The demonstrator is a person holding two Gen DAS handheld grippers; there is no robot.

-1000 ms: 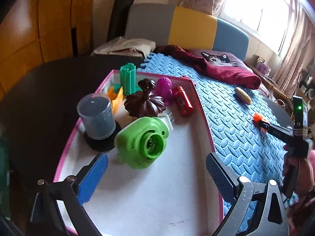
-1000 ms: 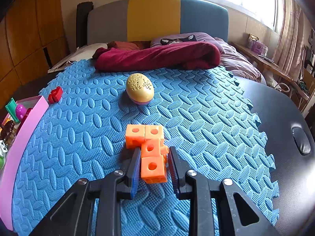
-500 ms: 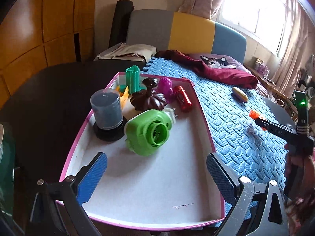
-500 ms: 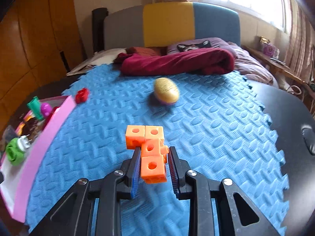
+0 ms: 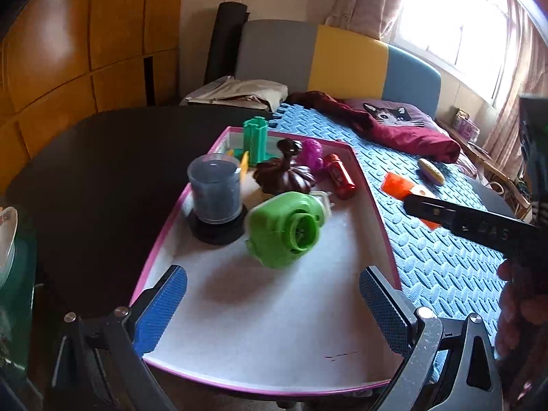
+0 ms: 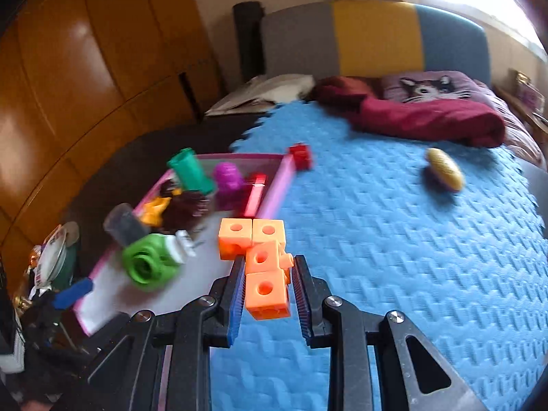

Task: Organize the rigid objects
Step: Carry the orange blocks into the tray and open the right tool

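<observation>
Orange blocks gripped above the edge of the pink tray

The right gripper [image 6: 266, 293] is clenched on the orange block cluster [image 6: 262, 263]; its long axis runs away from the gripper, bending left at the far end, held over the blue mat [image 6: 394, 239] beside the pink tray [image 5: 375, 202]. The left gripper [image 5: 272, 303] hangs released over the tray's bare near end.

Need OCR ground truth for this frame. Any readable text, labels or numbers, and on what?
"DAS": embossed on the right gripper finger arm, seen in the left wrist view; the letters are faint, so the reading is unsure.
Red cylinder in the pink tray: label print too small to read.
Nothing else legible.
</observation>
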